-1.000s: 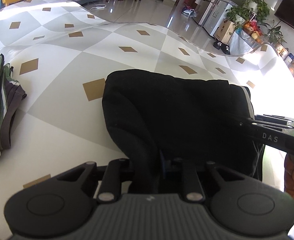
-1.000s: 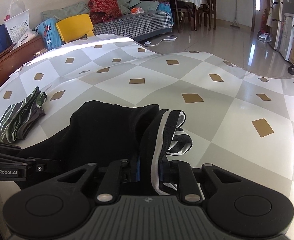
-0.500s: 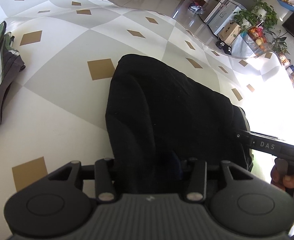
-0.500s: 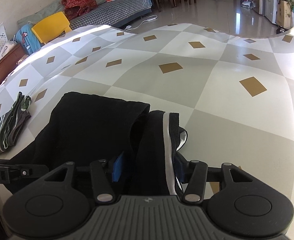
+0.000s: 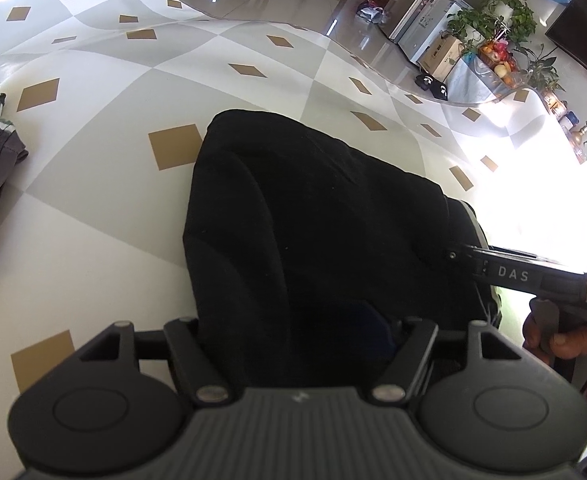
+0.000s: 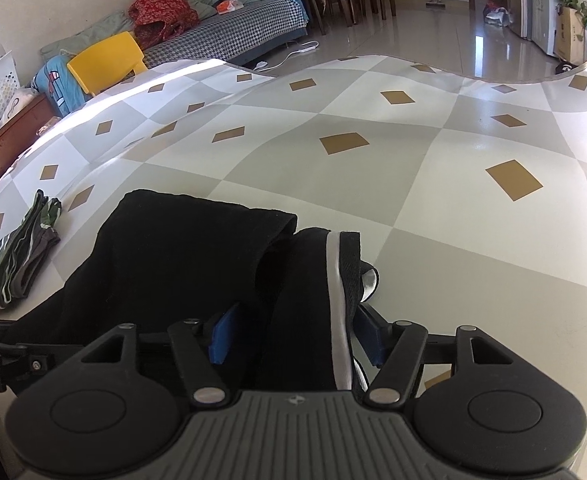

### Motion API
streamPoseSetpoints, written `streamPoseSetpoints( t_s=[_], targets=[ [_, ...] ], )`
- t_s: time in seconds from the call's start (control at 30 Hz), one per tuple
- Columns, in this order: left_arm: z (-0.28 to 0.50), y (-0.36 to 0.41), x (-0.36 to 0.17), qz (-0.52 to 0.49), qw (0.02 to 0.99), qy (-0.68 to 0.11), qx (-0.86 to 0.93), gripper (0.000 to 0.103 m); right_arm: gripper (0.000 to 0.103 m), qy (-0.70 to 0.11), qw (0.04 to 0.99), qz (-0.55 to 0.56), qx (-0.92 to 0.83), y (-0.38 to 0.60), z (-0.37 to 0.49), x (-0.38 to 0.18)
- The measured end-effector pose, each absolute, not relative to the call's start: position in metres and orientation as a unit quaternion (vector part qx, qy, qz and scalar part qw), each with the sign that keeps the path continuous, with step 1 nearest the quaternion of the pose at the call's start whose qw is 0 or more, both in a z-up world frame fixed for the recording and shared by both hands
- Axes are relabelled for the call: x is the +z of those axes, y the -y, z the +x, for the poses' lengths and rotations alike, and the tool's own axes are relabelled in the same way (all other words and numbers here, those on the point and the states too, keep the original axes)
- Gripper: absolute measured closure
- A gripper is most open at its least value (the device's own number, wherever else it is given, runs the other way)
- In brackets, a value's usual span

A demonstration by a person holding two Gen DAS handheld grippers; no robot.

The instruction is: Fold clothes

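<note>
Black garment (image 6: 181, 264) lies folded before us; both our left gripper (image 5: 293, 336) and right gripper (image 6: 293, 332), jaws just opening, straddle its six-o'clock edge unpinched.

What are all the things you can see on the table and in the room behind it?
black garment: one, black with a white stripe, folded near the table's front edge
striped clothes: one small pile, green, grey and white, far left
table: one, white and grey checks with tan diamonds
yellow chair: one, behind the table
sofa: one, checked, piled with cushions
potted plant: green, across the room
left gripper: jaws just opened, garment between
right gripper: jaws just opened, garment between
hand: one, on the right gripper's handle
</note>
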State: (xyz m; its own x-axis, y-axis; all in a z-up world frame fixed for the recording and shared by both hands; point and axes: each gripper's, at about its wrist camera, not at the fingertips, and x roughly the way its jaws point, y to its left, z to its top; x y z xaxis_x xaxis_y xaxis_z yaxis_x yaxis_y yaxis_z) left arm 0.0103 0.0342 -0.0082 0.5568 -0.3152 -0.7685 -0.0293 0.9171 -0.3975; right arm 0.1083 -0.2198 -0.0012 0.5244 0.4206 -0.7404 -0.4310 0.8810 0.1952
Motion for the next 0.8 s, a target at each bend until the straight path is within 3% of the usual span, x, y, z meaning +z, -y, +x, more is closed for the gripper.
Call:
streamPoseSetpoints(
  t_s=[0.13, 0.2, 0.27, 0.33, 0.4, 0.5, 0.8],
  targets=[
    [0.01, -0.023, -0.007, -0.155, 0.87, -0.462, -0.079, 0.036, 0.037, -0.413, 0.877, -0.022, 0.245, 0.213, 0.107, -0.003],
    [0.01, -0.019, -0.006, -0.142, 0.873, -0.46, -0.075, 0.038, 0.043, -0.408, 0.879, -0.033, 0.245, 0.209, 0.106, -0.004],
    [0.01, -0.014, -0.006, -0.123, 0.879, -0.456, -0.068, 0.05, 0.054, -0.406, 0.878, -0.036, 0.252, 0.206, 0.106, -0.003],
    [0.01, -0.01, -0.006, -0.104, 0.882, -0.455, -0.062, 0.076, 0.066, -0.407, 0.875, -0.033, 0.259, 0.203, 0.105, -0.003],
    [0.01, -0.009, -0.005, -0.099, 0.884, -0.454, -0.055, 0.086, 0.076, -0.404, 0.876, -0.04, 0.261, 0.198, 0.103, -0.001],
    [0.009, -0.009, -0.002, -0.093, 0.888, -0.447, -0.047, 0.091, 0.082, -0.391, 0.882, -0.049, 0.261, 0.195, 0.1, 0.008],
    [-0.003, 0.001, 0.024, -0.041, 0.917, -0.397, -0.02, 0.091, 0.083, -0.338, 0.901, -0.081, 0.26, 0.187, 0.085, 0.041]
  ],
)
